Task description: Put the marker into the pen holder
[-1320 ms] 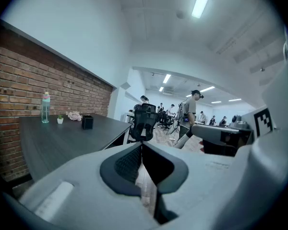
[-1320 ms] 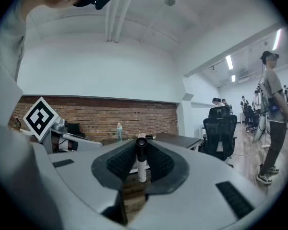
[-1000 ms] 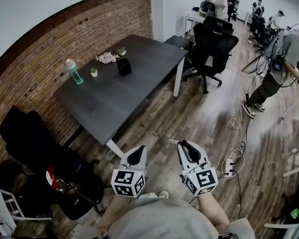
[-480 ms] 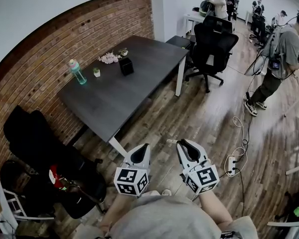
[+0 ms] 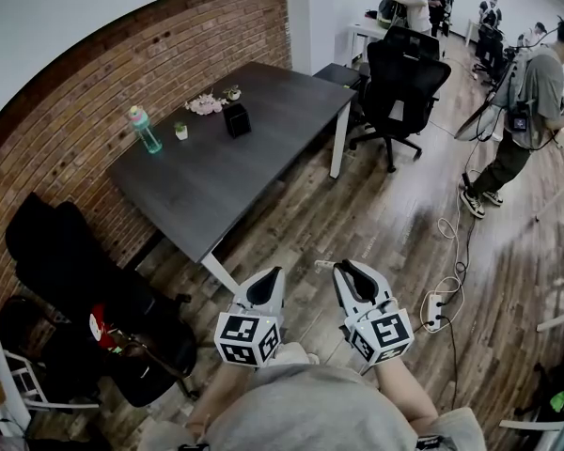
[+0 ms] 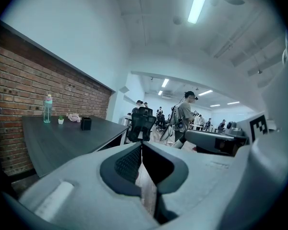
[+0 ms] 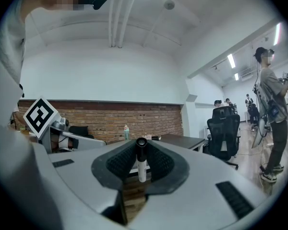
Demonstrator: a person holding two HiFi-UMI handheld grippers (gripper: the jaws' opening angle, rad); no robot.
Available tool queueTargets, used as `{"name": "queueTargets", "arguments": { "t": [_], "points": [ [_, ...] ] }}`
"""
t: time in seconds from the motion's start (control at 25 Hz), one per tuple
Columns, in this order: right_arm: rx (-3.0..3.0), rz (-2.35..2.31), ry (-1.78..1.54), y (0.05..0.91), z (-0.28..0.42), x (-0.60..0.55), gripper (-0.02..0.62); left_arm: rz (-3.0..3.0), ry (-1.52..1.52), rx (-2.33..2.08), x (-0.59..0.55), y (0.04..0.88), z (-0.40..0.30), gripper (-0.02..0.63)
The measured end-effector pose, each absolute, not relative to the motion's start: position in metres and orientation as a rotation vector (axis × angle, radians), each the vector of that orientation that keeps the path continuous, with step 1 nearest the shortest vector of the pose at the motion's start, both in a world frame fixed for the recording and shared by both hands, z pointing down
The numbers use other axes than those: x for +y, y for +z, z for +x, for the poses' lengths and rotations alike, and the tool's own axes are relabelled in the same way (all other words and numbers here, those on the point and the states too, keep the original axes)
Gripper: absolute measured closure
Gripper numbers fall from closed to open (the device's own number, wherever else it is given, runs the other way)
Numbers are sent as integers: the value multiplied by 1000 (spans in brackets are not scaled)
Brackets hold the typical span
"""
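My right gripper is shut on a white marker with a black cap, held upright between its pads; the marker's end pokes out in the head view. Beside it my left gripper is shut with nothing in it. Both are held close to my body, above the wooden floor. The black pen holder stands far ahead on the dark table, towards its back.
On the table stand a teal bottle, a small plant pot and pink flowers. A black office chair is past the table's right end. Cables and a power strip lie at right. Dark chairs stand at left. People stand at right.
The head view has shifted slightly, and both grippers keep the same pose with the marker still held. The person at right has stepped a little.
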State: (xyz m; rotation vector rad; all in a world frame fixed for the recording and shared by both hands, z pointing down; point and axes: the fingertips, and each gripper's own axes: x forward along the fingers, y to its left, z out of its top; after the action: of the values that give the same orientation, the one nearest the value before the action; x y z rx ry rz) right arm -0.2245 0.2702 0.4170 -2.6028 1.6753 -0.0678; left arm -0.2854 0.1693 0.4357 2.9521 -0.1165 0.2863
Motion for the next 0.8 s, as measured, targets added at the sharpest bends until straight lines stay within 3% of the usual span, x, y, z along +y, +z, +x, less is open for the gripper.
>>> {"name": "queueTargets", "arguments": {
  "t": [0.8],
  "points": [
    [1672, -2593, -77, 424, -167, 245, 525, 2937, 281, -91, 147, 442, -224, 588]
  ]
}}
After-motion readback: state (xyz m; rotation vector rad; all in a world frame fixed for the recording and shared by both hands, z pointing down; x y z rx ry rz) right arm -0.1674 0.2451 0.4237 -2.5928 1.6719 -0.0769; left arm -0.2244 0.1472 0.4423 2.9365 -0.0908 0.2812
